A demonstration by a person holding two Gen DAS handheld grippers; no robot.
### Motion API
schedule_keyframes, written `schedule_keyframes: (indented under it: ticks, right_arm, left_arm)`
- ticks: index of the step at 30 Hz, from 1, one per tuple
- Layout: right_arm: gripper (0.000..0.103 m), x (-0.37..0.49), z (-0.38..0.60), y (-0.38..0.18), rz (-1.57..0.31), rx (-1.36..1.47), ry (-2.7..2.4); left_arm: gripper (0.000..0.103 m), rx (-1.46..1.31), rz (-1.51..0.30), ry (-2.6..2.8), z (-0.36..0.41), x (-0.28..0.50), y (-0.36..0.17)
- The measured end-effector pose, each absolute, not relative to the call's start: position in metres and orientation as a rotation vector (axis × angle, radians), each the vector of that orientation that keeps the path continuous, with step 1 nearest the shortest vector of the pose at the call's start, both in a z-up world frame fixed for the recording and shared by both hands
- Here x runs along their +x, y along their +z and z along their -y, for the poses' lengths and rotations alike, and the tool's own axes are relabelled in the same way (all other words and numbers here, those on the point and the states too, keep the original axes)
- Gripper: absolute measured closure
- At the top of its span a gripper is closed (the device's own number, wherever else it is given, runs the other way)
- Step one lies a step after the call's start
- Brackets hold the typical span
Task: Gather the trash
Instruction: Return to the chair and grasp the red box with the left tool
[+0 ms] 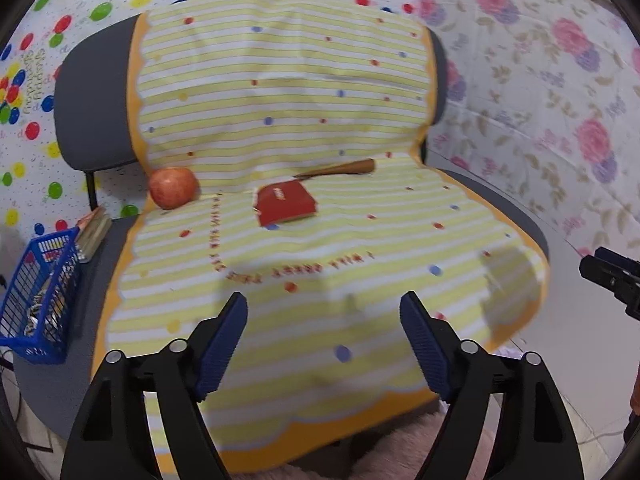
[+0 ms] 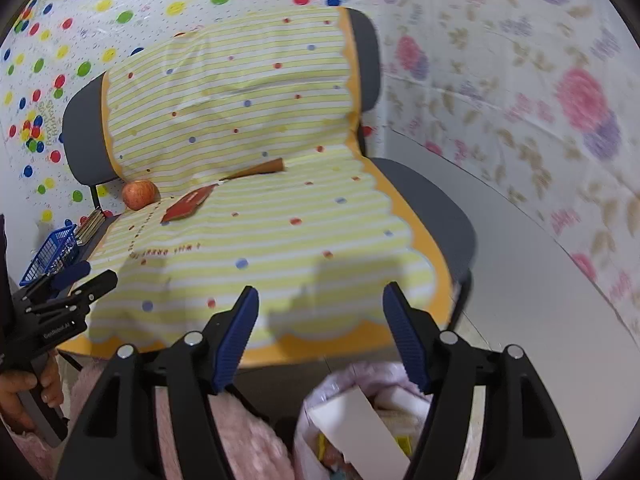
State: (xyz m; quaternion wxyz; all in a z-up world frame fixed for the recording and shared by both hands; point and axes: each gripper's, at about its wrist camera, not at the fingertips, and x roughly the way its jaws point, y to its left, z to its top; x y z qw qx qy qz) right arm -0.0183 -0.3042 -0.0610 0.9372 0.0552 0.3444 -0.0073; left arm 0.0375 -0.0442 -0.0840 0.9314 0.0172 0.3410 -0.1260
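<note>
Left gripper (image 1: 324, 316) is held wide open, nothing gripped, above the cloth (image 1: 304, 240). Right gripper (image 2: 320, 312) is likewise spread wide and empty. The red wrapper (image 1: 286, 202) is seen at the seat's back, beside the cone (image 1: 344, 168).

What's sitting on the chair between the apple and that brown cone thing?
A flat red packet lies on the striped cloth, between the apple and the brown cone, touching neither. Both wrist views show it; the left is clearer.

Apple (image 1: 173, 188) beside blue basket (image 1: 38, 296)
</note>
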Motion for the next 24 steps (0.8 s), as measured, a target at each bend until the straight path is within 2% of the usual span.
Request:
schedule_keyframes:
  ticks: [3,6,9,24]
  right_arm:
    - [0.031,0.008,0.296,-0.058,-0.698,0.100,0.013]
    - [0.020,0.032,0.290,-0.058,-0.693,0.091,0.024]
    - [0.014,0.060,0.288,-0.061,-0.692,0.091,0.034]
    - [0.014,0.121,0.305,-0.077,-0.719,0.129,0.017]
  left_arm:
    - [0.015,0.016,-0.697,-0.224,0.035,0.061,-0.079]
    - [0.013,0.011,-0.733,-0.204,0.034,0.090,-0.078]
    - [0.013,0.014,-0.765,-0.177,0.038,0.120,-0.083]
    - [0.013,0.021,-0.976,-0.088,0.067,0.242,-0.135]
